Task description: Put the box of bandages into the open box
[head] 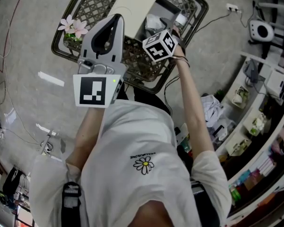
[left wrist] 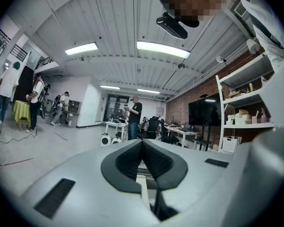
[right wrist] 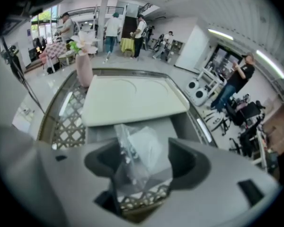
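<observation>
Between the wide-spread jaws of the right gripper (right wrist: 143, 163), whose pads are not pressed on it, the box of bandages (right wrist: 139, 148) is seen in crinkled clear wrap, apparently already lying inside the open box (right wrist: 183, 123), near of its cream lid. It is judged light, crushable and slippery in its film, best taken across its flat sides. The left gripper (left wrist: 142, 161) is held closed and empty.

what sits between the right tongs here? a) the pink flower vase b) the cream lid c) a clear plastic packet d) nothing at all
c: in the right gripper view a clear plastic packet shows between the right tongs, which stand wide apart over the open box; the vase stands well beyond them.
</observation>
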